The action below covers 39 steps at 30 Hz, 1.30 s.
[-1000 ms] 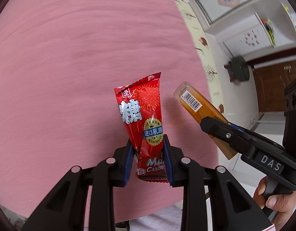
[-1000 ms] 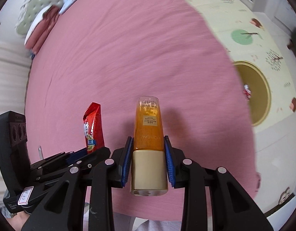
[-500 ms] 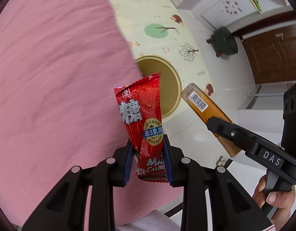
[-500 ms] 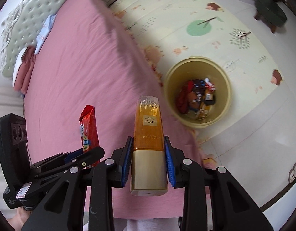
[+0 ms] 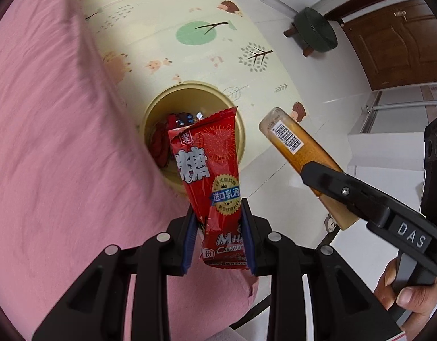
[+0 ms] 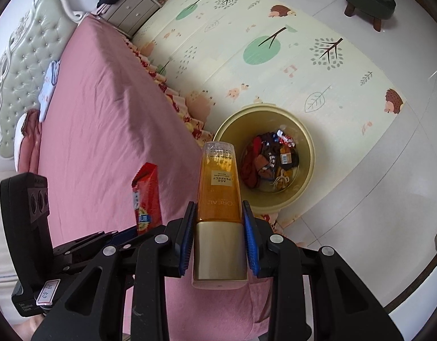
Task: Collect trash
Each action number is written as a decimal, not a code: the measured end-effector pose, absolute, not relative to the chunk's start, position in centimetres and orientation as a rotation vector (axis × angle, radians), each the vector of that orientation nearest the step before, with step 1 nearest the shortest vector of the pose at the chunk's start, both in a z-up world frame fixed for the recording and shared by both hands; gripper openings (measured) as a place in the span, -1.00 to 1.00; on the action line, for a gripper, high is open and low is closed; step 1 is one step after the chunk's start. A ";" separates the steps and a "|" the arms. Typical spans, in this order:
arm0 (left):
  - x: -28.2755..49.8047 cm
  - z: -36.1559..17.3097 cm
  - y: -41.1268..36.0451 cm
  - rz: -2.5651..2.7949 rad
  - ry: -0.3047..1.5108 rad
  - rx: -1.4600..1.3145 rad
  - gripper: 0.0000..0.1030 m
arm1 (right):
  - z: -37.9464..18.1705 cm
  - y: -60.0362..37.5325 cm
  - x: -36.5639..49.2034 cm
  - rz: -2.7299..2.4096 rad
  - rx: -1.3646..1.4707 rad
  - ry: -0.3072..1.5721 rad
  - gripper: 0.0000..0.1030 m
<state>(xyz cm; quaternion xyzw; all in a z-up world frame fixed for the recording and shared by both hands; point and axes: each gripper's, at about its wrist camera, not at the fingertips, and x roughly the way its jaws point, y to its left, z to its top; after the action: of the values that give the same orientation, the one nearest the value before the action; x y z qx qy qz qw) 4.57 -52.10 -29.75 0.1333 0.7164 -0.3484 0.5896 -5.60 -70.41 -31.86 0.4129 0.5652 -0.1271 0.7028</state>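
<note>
Grippers are carrying trash toward the bin beside the bed; left gripper is clamping the wrapper; right gripper is clamping the bottle; best centring each over the rim before releasing.

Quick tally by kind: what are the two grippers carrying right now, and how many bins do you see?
Candy wrappers: 1, red candy wrapper in the left gripper
Bottles: 1, orange bottle in the right gripper
Bins: 1, yellow bin
Total: 3
</note>
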 end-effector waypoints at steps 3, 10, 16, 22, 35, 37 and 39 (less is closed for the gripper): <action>5.3 -30.2 -53.6 -0.828 1.681 0.290 -0.39 | -31.9 -71.5 -5.2 -0.298 0.918 1.254 -0.40; 7.1 -30.9 -55.1 -0.820 1.655 0.310 0.62 | -31.9 -73.9 -4.4 -0.360 0.896 1.258 -0.05; 7.2 -31.3 -54.5 -0.811 1.674 0.325 0.62 | -31.4 -74.3 -4.0 -0.374 0.884 1.264 -0.05; 6.6 -29.9 -53.0 -0.829 1.643 0.337 0.62 | -30.8 -73.0 -3.8 -0.366 0.882 1.265 -0.05; 5.5 -25.4 -46.8 -0.819 1.558 0.353 0.62 | -27.5 -66.4 -3.2 -0.260 0.842 1.274 -0.05; 5.3 -25.0 -45.1 -0.805 1.556 0.348 0.62 | -27.3 -64.7 -3.0 -0.232 0.826 1.288 -0.05; 5.1 -24.6 -43.0 -0.784 1.554 0.337 0.62 | -27.1 -62.9 -2.7 -0.196 0.803 1.307 -0.05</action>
<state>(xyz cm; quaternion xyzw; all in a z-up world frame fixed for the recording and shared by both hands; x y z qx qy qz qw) 5.08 -43.04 -24.65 0.1472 0.6793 -0.3425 0.6321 -2.67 -62.90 -27.13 0.3626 0.5903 -0.0887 0.7157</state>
